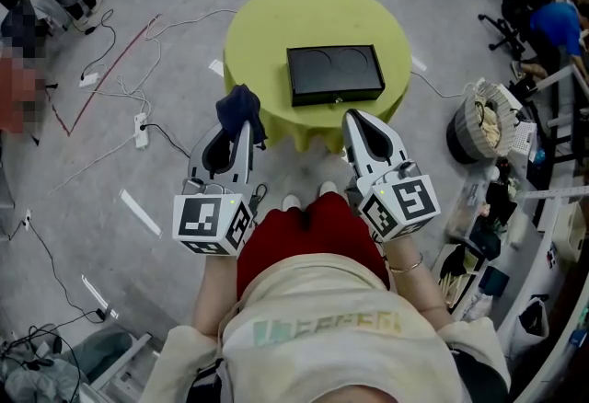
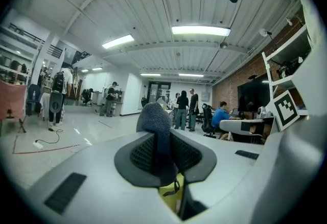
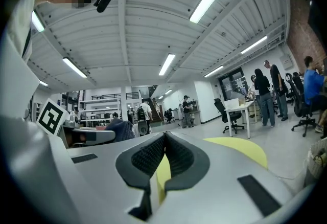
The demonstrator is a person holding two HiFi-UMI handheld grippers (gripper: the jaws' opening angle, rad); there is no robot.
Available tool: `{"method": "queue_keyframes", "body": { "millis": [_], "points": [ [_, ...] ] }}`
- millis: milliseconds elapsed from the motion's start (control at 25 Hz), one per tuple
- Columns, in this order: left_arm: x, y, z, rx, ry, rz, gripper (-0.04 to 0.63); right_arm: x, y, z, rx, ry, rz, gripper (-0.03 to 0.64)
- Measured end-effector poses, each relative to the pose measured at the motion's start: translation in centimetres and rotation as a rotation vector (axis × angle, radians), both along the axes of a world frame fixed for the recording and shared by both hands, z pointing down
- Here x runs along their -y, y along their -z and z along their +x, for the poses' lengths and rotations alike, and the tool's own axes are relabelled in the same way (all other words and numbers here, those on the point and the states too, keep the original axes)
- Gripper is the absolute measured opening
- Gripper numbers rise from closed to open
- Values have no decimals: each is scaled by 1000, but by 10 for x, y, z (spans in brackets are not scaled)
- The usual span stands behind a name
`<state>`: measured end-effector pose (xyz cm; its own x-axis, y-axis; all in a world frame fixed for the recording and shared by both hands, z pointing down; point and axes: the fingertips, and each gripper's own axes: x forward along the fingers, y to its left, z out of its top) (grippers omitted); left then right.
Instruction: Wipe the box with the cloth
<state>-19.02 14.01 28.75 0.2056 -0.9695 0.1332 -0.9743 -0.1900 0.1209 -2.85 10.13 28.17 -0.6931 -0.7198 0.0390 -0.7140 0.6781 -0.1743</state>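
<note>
Head view: box [image 1: 335, 74] mid-worktop [image 1: 267, 24]; my left gripper [image 1: 237, 127] and right gripper [image 1: 355, 118] are short of its near edge. Left gripper view: jaws pinch cloth [image 2: 155, 120]. Right gripper view: jaws together, empty. I'd lay cloth flat on the lid.

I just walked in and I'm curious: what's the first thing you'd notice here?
The round yellow-green table pops out in the middle of the head view, with a flat black box lying on top. Nearer the person, the left claw pinches a dark blue cloth, while the right claw beside it is shut on nothing.
</note>
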Motion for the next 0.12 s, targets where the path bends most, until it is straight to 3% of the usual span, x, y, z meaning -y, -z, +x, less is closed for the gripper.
{"method": "queue_keyframes", "body": {
  "millis": [120],
  "points": [
    [1,0,-1,-2,7,3,64,3,0,2,22,7,-10,37]
  ]
}}
